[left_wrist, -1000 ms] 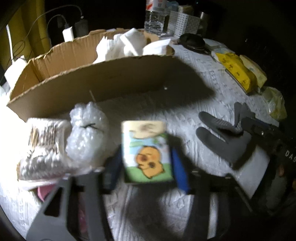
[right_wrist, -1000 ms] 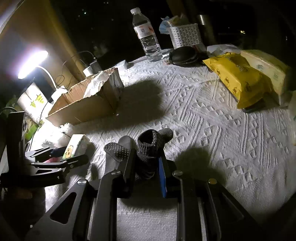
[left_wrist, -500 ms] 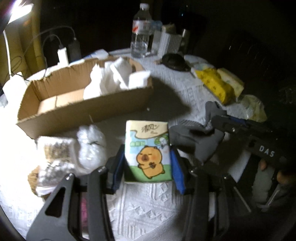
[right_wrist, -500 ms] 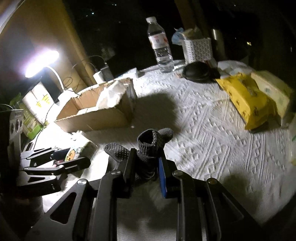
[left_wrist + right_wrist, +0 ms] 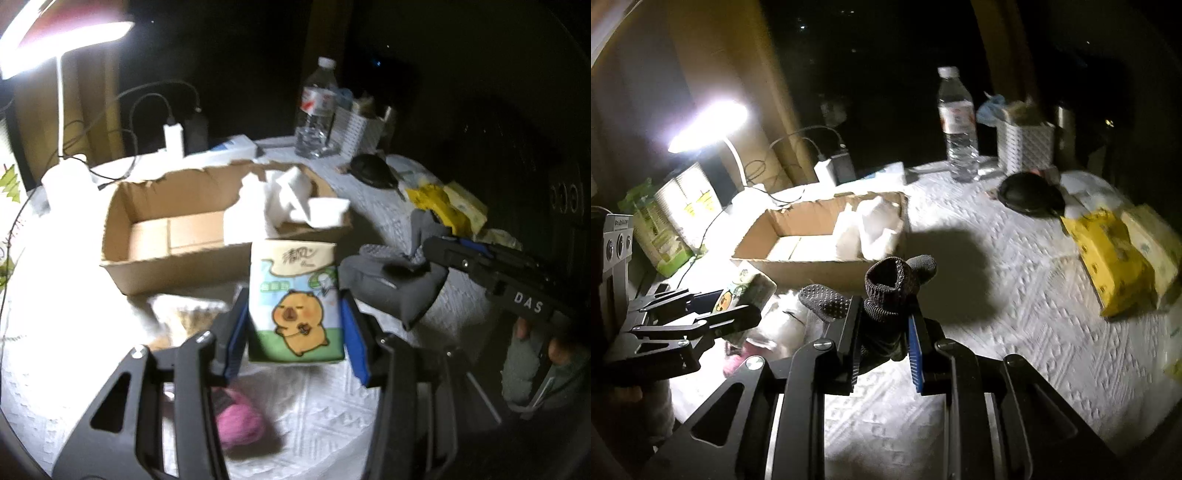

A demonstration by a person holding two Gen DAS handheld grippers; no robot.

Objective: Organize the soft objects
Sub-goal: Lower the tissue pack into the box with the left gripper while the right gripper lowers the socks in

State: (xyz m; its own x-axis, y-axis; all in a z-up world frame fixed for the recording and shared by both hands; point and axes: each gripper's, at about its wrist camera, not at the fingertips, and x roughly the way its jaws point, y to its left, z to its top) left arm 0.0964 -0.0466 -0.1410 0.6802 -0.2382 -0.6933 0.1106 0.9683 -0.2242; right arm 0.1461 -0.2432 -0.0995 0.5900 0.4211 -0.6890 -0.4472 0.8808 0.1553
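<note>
My left gripper (image 5: 295, 325) is shut on a tissue pack (image 5: 295, 302) with a cartoon capybara and holds it in the air in front of an open cardboard box (image 5: 177, 236). White soft pieces (image 5: 288, 199) fill the box's right end. My right gripper (image 5: 882, 325) is shut on a dark grey glove (image 5: 890, 291) and holds it above the table, just right of the left gripper (image 5: 701, 314). The glove also shows in the left wrist view (image 5: 399, 284). A pink soft ball (image 5: 240, 421) lies on the white cloth below the tissue pack.
A lit desk lamp (image 5: 62, 40) stands at the back left. A water bottle (image 5: 956, 122), a white basket (image 5: 1027, 144) and a black object (image 5: 1030, 195) stand at the back. Yellow packs (image 5: 1115, 258) lie at the right. A bubble-wrap bundle (image 5: 783, 325) lies in front of the box.
Both grippers have risen higher above the table with their loads. The box interior now shows in both views.
</note>
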